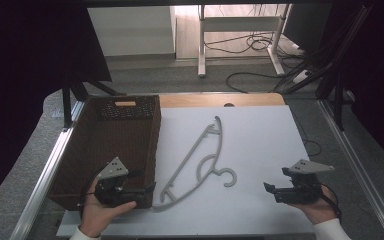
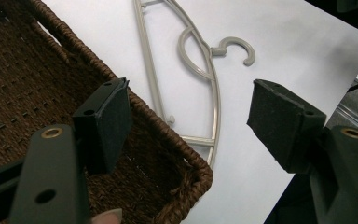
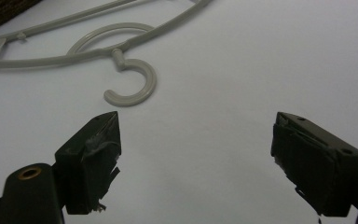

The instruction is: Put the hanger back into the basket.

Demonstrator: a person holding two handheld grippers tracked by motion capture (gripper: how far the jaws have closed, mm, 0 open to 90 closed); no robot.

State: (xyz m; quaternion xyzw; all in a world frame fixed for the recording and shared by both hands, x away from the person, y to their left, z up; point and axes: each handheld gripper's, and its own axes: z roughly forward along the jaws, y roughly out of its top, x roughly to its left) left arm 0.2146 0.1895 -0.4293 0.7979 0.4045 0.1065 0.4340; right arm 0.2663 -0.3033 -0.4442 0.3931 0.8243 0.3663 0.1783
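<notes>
Left gripper (image 1: 147, 181) was held at the near right corner of the wicker basket (image 1: 80, 150), jaws spread wide and gripping nothing; one jaw sat over the basket's rim. Right gripper (image 1: 275, 181) was held low over the white table (image 1: 260, 145), jaws likewise spread and bare. A grey plastic hanger (image 1: 195, 160) lay flat between the two, just beside the basket, its hook (image 3: 133, 84) turned toward the right gripper.
</notes>
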